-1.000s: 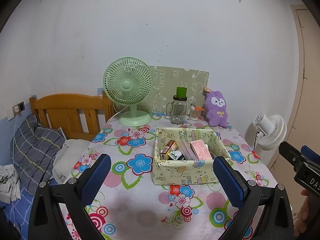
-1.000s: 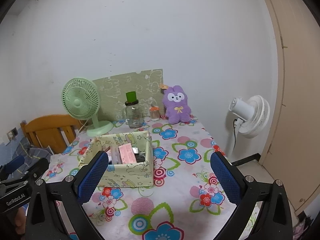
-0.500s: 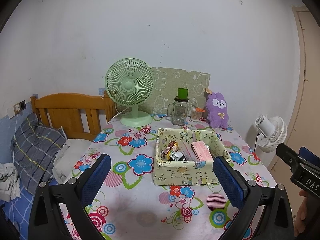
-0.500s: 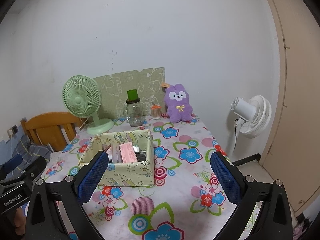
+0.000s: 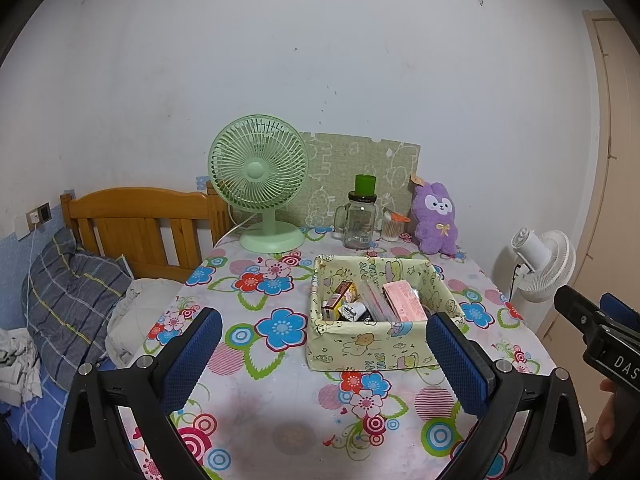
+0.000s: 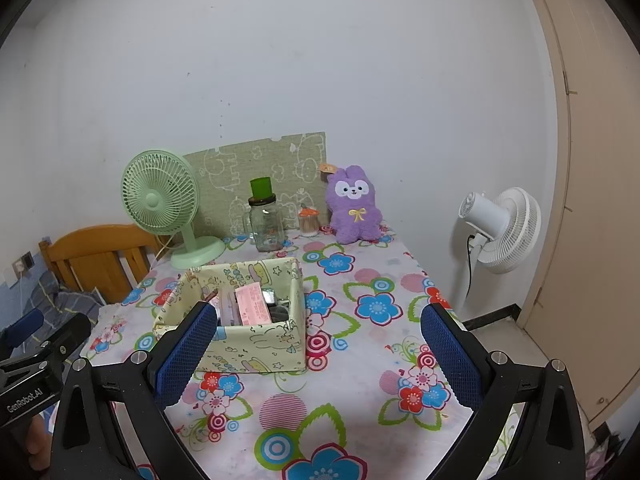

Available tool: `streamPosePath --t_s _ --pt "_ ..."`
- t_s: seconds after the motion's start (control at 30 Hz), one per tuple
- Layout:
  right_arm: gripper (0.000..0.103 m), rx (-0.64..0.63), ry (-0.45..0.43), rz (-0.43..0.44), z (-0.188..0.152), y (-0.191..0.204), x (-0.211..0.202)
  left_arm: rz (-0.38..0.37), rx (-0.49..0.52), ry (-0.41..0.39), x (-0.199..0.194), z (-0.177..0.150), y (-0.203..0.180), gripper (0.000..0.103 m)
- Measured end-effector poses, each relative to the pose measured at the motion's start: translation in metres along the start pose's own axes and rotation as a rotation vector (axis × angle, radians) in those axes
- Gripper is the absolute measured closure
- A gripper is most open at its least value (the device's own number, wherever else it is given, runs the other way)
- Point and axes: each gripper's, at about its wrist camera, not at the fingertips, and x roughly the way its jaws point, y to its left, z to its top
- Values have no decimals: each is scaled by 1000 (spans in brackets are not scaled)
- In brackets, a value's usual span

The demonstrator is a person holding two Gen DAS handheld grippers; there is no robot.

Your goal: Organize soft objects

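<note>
Now the left gripper (image 5: 322, 350) hangs spread wide over the near part of the table (image 5: 280, 420), nothing between its blue pads (image 5: 192, 354); the right gripper (image 6: 318, 350) is just as wide and just as bare, held over the near right stretch of the flowered cloth. Each shows at the edge of the other's view, side by side and apart.

Open cloth lies all along the near edge and down the right side, where the table's right edge drops off toward a white floor fan (image 6: 500, 228). On the left the table meets a wooden headboard (image 5: 140, 224) and a grey plaid pillow (image 5: 68, 296).

A yellow-green fabric box (image 5: 380, 312) sits mid-table, open-topped — inside are a pink packet (image 5: 404, 306) leaning on the right half, a small yellow-and-red carton (image 5: 340, 296) at the left, and darker bits between them too small to name.

Along the far edge, from left: a green desk fan (image 5: 260, 180), a glass jar (image 5: 360, 220) with a green cup on its lid, a small jar with an orange top (image 5: 392, 226), and the purple plush bunny (image 5: 436, 218) sitting upright at the far right — against a patterned board (image 5: 360, 168) that leans on the wall
</note>
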Motion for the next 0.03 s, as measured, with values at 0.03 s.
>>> streamPosePath --t_s 0.03 --pt "0 1 0 -1 0 0 0 1 1 2 1 0 0 0"
